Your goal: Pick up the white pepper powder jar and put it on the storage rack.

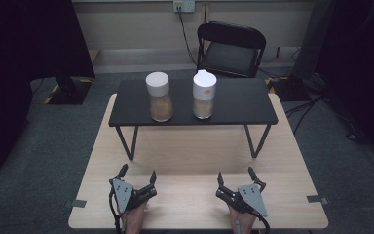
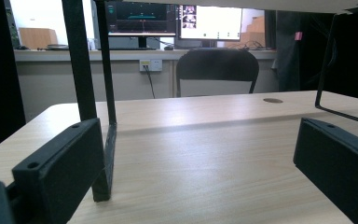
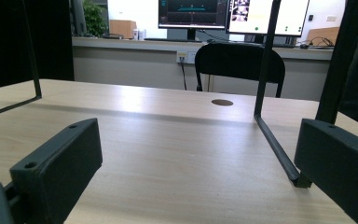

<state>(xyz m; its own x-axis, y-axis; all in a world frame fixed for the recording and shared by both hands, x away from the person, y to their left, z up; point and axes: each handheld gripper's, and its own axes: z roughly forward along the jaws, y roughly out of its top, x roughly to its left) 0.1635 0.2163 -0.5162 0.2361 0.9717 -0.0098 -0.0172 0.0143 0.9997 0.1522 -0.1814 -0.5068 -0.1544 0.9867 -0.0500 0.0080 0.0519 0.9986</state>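
Two clear jars stand on a black raised shelf (image 1: 233, 105) at the far half of the table. The left jar (image 1: 159, 97) has a round white lid and brown contents. The right jar (image 1: 204, 94) has a white lid and paler contents. My left gripper (image 1: 137, 172) rests open on the wooden table (image 1: 190, 156) near the front edge, left of centre. My right gripper (image 1: 235, 173) rests open at the front, right of centre. Nothing lies between either pair of jaws. In the left gripper view the open gripper (image 2: 200, 172) faces a shelf leg (image 2: 103, 140); in the right gripper view the open gripper (image 3: 200, 172) faces another leg (image 3: 275, 140).
The shelf stands on thin black metal legs (image 1: 126, 141) with open space beneath. A black folding chair (image 1: 230, 48) sits behind the table. Cables (image 1: 311, 107) run on the grey floor at the right. A small round hole (image 3: 222, 102) marks the tabletop.
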